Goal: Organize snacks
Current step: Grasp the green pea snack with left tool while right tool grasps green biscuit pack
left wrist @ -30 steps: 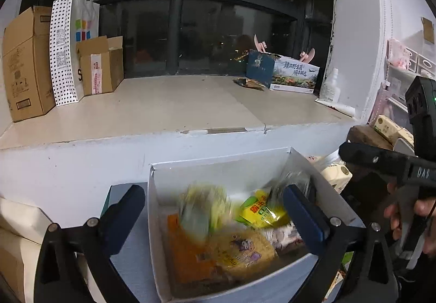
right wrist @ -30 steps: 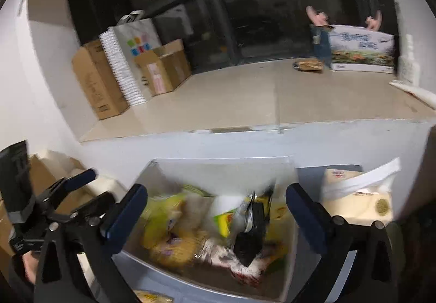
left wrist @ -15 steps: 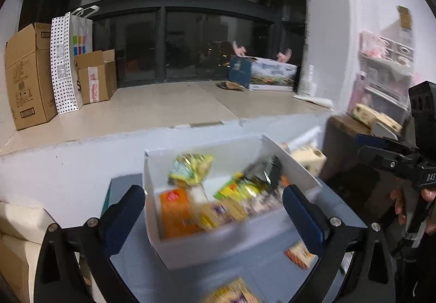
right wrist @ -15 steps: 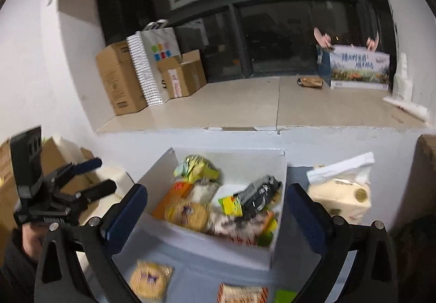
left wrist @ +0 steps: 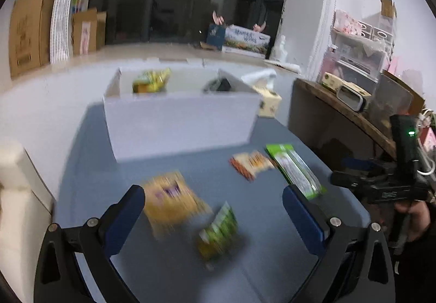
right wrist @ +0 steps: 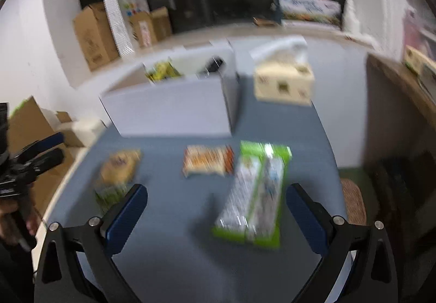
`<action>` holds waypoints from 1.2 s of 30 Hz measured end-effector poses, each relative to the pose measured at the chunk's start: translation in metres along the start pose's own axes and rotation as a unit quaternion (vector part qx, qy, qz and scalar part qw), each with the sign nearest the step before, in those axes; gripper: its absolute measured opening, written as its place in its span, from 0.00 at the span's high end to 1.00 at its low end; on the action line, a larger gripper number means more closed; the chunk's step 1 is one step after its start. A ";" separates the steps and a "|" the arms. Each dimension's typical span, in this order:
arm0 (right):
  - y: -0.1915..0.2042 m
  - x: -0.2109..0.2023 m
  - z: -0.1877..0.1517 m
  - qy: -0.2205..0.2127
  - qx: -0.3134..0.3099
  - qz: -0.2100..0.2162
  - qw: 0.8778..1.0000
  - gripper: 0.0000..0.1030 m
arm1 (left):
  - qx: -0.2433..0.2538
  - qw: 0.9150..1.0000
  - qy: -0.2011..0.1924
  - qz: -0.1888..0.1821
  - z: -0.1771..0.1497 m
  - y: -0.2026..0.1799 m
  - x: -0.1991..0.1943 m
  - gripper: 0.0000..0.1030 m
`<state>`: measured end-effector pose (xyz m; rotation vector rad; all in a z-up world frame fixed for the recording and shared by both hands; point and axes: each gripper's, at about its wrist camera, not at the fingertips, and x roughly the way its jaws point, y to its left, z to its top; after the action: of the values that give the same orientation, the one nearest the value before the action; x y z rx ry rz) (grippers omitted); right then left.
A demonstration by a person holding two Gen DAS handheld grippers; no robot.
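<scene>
A white box [left wrist: 179, 117] with snacks inside stands at the back of the blue-grey table [left wrist: 272, 235]; it also shows in the right wrist view [right wrist: 174, 109]. Loose on the table lie a yellow packet [left wrist: 171, 202], a small green packet [left wrist: 218, 229], an orange packet [left wrist: 250, 164] and a long green pack [left wrist: 294, 169]. In the right wrist view the long green pack [right wrist: 253, 194] lies just ahead of my right gripper [right wrist: 215, 210], with the orange packet [right wrist: 207, 161] and yellow packet [right wrist: 120, 166] beyond. My left gripper [left wrist: 212, 207] is open and empty above the yellow and green packets. My right gripper is open and empty.
A tissue box [right wrist: 283, 79] stands right of the white box. A wooden side table [left wrist: 340, 112] with clutter is at the right. Cardboard boxes [left wrist: 27, 30] and a paper bag stand on the window ledge behind. A woven stool [right wrist: 353, 205] sits beside the table.
Both grippers have pulled back and up from the white box. The loose packets on the table front have come into view. Both stay open and empty.
</scene>
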<state>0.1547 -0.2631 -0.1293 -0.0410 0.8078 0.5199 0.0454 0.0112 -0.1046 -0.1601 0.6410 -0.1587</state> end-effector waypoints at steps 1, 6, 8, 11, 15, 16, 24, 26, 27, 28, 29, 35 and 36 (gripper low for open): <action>-0.004 0.002 -0.006 0.006 0.006 -0.004 1.000 0.00 | -0.003 1.000 0.003 0.000 -0.007 -0.002 -0.001 0.00; -0.013 0.024 -0.015 0.039 0.011 -0.042 0.998 0.00 | 0.012 1.000 0.011 0.014 -0.019 -0.006 -0.003 0.00; -0.017 0.037 -0.012 0.048 0.011 -0.051 0.997 0.00 | 0.008 1.000 0.012 0.007 -0.019 -0.004 -0.003 0.00; -0.021 0.057 -0.007 0.066 0.008 -0.062 0.996 0.00 | 0.006 1.000 0.021 0.008 -0.020 -0.002 0.002 0.00; -0.027 0.086 0.003 0.088 0.007 -0.082 0.993 0.00 | 0.012 0.999 0.034 0.007 -0.022 -0.002 0.009 0.00; -0.027 0.091 0.005 0.091 0.005 -0.083 0.992 0.00 | 0.014 0.999 0.035 0.006 -0.023 -0.002 0.009 0.00; -0.020 0.111 0.013 0.090 -0.032 -0.091 0.991 0.35 | 0.022 0.999 0.048 0.004 -0.028 -0.006 0.018 0.00; -0.013 0.109 0.014 0.096 -0.045 -0.093 0.990 0.38 | 0.024 0.998 0.052 0.005 -0.030 -0.007 0.019 0.00; -0.011 0.107 0.013 0.093 -0.048 -0.074 0.992 0.39 | 0.024 0.998 0.054 0.003 -0.030 -0.007 0.020 0.00; -0.010 0.105 0.012 0.092 -0.043 -0.057 0.993 0.39 | 0.025 0.998 0.055 0.002 -0.031 -0.007 0.021 0.00; -0.009 0.101 0.010 0.089 -0.039 -0.045 0.994 0.39 | 0.025 0.998 0.058 0.000 -0.031 -0.007 0.022 0.00; -0.001 0.059 0.006 0.041 -0.018 -0.006 0.999 0.39 | 0.017 0.996 0.083 -0.020 -0.037 -0.003 0.041 0.00; 0.000 0.050 0.008 0.033 -0.015 0.003 0.999 0.39 | 0.014 0.996 0.089 -0.024 -0.037 -0.001 0.044 0.00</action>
<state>0.1891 -0.2402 -0.1593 -0.0828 0.8650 0.5386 0.0576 -0.0023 -0.1596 -0.1364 0.8122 -0.2303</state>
